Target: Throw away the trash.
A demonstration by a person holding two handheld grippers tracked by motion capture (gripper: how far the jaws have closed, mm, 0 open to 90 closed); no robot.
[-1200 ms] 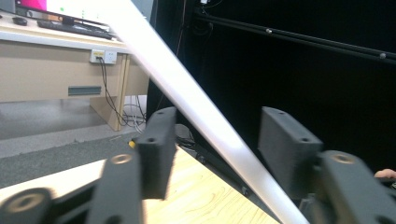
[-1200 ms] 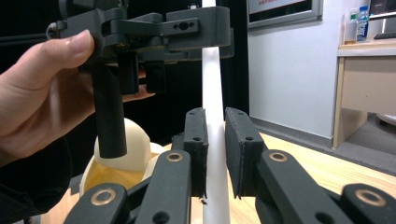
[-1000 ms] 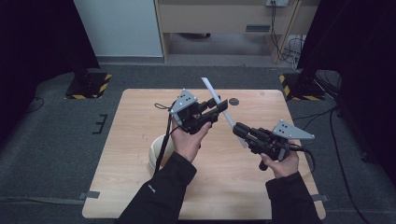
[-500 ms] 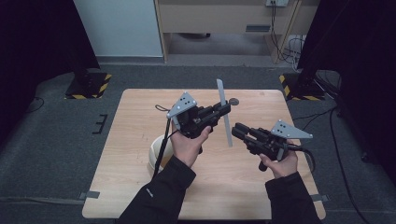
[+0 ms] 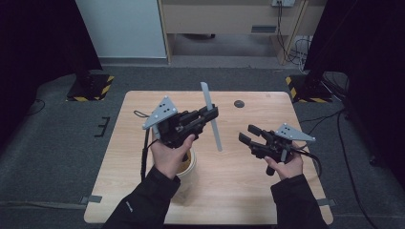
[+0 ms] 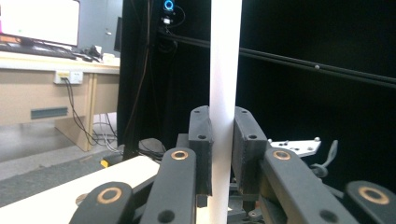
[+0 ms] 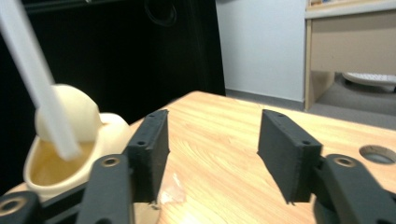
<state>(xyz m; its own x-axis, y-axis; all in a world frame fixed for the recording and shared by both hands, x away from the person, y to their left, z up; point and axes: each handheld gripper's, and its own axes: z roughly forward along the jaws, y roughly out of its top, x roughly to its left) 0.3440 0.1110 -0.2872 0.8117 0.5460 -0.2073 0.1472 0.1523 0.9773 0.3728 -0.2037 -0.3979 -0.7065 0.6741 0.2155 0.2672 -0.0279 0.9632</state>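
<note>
- Over the wooden table, high view: left gripper is raised above the near-left part, jaws clamped on a long white strip. Strip stands nearly upright, leaning slightly, its lower end hanging free between the two grippers.
- Same view: right gripper held above the right half, well apart from the strip, jaws spread and empty. Cream cup sits on the table below the left hand, partly hidden by it.
- Left gripper view: strip runs vertically through the frame, pinched between both black pads, contact on each side.
- Right gripper view: jaws wide apart, bare tabletop between them. Cup at left, strip's lower end in front of it; touching or not, cannot tell.
</note>
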